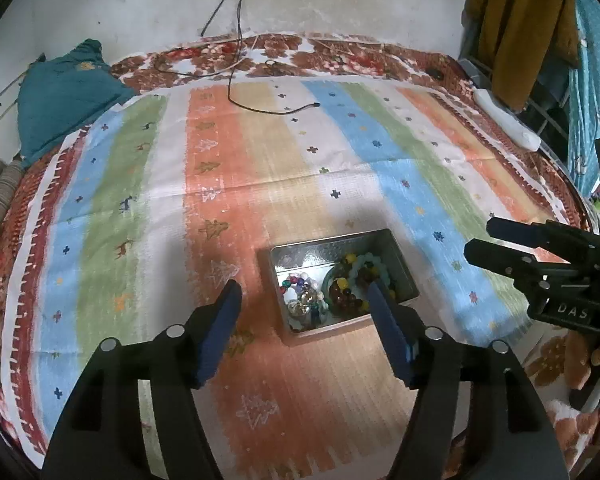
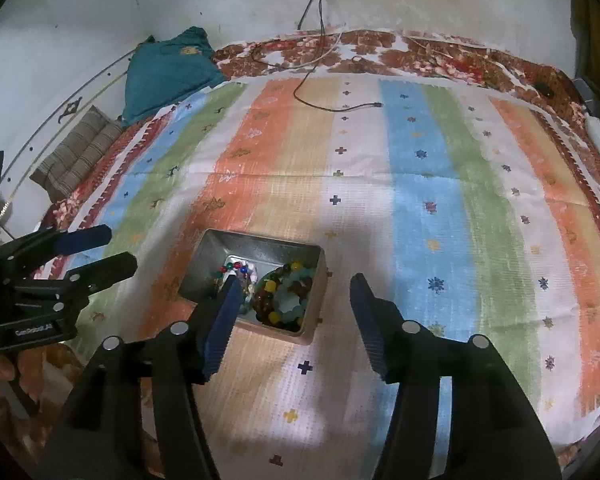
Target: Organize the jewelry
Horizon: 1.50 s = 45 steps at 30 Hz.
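A rectangular metal tin (image 1: 404, 268) sits on the striped cloth and holds several beaded bracelets (image 1: 346, 290). It also shows in the right wrist view (image 2: 208, 256), with the bracelets (image 2: 284, 296) piled inside. My left gripper (image 1: 304, 292) is open and empty, held above the tin's near left side. My right gripper (image 2: 296, 292) is open and empty, above the tin's near right side. The right gripper shows in the left wrist view (image 1: 482, 240), and the left gripper in the right wrist view (image 2: 118, 250).
A striped cloth (image 1: 260, 168) covers a floral bedspread (image 1: 340, 52). A black cable (image 1: 276, 110) lies on the far part. A teal cushion (image 1: 64, 92) and a striped pillow (image 2: 76, 152) lie at the far left. A white power strip (image 1: 508, 118) and hanging clothes (image 1: 516, 20) are at the right.
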Tool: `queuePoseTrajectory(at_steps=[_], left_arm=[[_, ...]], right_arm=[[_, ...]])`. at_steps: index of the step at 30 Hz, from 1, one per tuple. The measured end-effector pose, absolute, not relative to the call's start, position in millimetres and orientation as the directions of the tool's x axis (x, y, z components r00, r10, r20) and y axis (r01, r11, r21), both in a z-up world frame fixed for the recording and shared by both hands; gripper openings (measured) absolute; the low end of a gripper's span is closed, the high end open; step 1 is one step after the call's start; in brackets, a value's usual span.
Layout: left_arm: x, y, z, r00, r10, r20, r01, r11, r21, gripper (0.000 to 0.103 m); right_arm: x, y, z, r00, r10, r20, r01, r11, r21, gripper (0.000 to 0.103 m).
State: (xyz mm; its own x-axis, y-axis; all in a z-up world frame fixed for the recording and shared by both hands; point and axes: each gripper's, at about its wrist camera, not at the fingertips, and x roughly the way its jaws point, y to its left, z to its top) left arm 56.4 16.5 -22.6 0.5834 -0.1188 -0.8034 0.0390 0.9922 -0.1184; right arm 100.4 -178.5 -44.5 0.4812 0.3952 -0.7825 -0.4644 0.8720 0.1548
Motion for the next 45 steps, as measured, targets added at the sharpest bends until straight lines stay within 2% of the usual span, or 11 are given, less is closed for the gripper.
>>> queuePoseTrajectory(at_steps=[9,16,21,25,34,39,45], left_arm=[[44.2,20.0,-21.3,0.581,-0.127,-0.804,0.039,0.991,-0.128,0.079],[31.9,24.6,-16.1,0.599,-0.146,-0.787,0.031,0.987,-0.16,0.091],[23.5,23.5,-11.4,0.605,-0.141,-0.783,0.035,0.988,-0.151,0.097],[19.7,21.0,-11.6,0.604,-0.13,-0.786,0.041,0.99,-0.132,0.098],[12.0,10.7,-7.5,0.627,-0.128,-0.769,0.081,0.992,-0.099,0.098],[9.0,7.1,-6.6,0.636,-0.094,-0.766,0.07,0.996,-0.064,0.098],[0.9,11.2,-1.5,0.655,-0.093,-0.75,0.049,0.996,-0.081,0.098]], right_arm=[[89.3,-182.3,-40.5,0.485,0.396,-0.78,-0.466,0.871,0.152,0.075],[74.9,-177.0,-37.8,0.52,0.342,-0.783,-0.482,0.874,0.062,0.088],[67.3,-178.9,-34.3,0.532,0.332,-0.779,-0.484,0.874,0.042,0.091],[60.6,-186.8,-27.5,0.544,0.348,-0.764,-0.478,0.877,0.059,0.095],[52.4,-199.0,-22.5,0.553,0.398,-0.732,-0.476,0.872,0.114,0.098],[47.7,-198.9,-22.0,0.574,0.38,-0.725,-0.47,0.878,0.088,0.098],[40.6,-199.4,-20.0,0.581,0.38,-0.719,-0.479,0.875,0.076,0.098]])
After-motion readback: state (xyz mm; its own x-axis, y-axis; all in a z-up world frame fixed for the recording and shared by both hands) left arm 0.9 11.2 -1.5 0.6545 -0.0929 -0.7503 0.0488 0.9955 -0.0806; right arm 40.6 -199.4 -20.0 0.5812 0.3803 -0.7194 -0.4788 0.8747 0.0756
